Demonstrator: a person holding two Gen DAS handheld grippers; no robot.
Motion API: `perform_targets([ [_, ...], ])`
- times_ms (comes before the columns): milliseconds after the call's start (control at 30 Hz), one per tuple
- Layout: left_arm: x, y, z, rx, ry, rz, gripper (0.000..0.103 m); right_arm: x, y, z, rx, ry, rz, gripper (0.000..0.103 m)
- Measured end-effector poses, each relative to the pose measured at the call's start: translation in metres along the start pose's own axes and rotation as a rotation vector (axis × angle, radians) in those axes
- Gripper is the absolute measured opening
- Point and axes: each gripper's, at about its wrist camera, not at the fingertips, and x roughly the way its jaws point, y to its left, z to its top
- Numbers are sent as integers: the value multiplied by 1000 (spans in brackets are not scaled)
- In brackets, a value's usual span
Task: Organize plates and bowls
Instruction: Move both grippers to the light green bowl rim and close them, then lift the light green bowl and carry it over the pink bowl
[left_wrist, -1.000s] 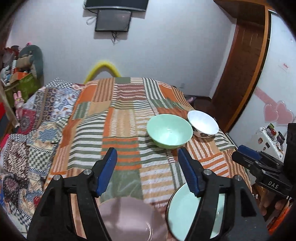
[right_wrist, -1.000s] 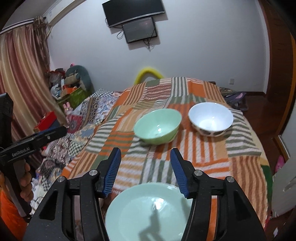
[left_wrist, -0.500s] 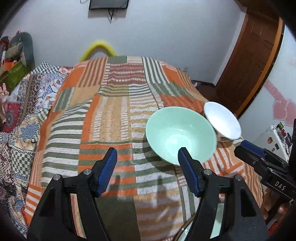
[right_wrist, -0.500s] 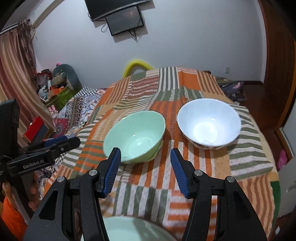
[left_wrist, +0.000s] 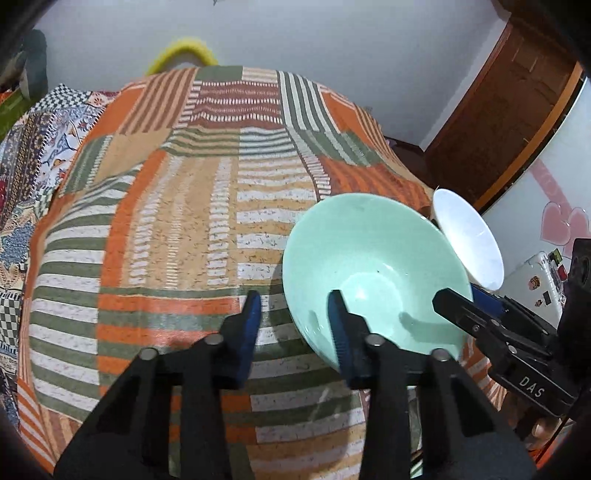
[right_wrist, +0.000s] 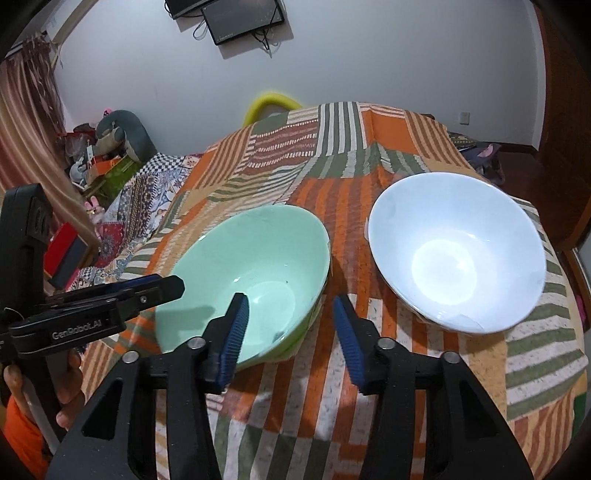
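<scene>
A mint-green bowl (left_wrist: 369, 266) (right_wrist: 255, 273) stands upright on the striped patchwork bedspread (left_wrist: 177, 221) (right_wrist: 406, 387), with a white bowl (left_wrist: 467, 236) (right_wrist: 458, 258) just to its right. My left gripper (left_wrist: 293, 317) straddles the green bowl's left rim, one finger inside and one outside. Its jaws are closing, and the pads are still apart from the rim. My right gripper (right_wrist: 290, 321) straddles the bowl's right rim the same way, jaws closing without pressing. Each gripper shows in the other's view, the left gripper (right_wrist: 162, 290) and the right gripper (left_wrist: 454, 306).
A yellow hoop (left_wrist: 184, 46) (right_wrist: 271, 99) sticks up behind the bed's far end. Screens (right_wrist: 243, 18) hang on the wall. Toys and boxes (right_wrist: 110, 147) pile up at the left. A wooden door (left_wrist: 498, 122) stands at the right. A hand (right_wrist: 70, 387) grips the left tool.
Both grippers came forward and down to the green bowl, which now fills the view. The plates near the bed's front edge dropped out of sight. Both pairs of jaws narrowed.
</scene>
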Motion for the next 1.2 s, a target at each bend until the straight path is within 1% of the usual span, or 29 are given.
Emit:
perform_targets([
  [67,6,-1,0,10,9,2,23,5,-2,0,2,13,1,34],
  [100,9,-2,0,16,16,-3,22,7,-3,0,6,19,8,31],
  [167,16,-3,-1,12,42,-32,14,11,-4,1,10,24,12,28],
  [300,15,-9,-2,39,32,-3,14,10,-3,-1,5,24,0,27],
  [433,6,-17,-7,72,18,10,14,5,-1,-4,-4,37,-4,26],
  [633,-13,-29,-20,112,2,33,14,-9,4,-10,-9,28,-16,26],
  [867,-47,-31,-31,105,-23,2,14,-35,20,-14,-44,-7,-28,26],
  [1200,-114,-34,-54,103,-92,-18,14,-75,48,-18,-70,-74,4,26],
])
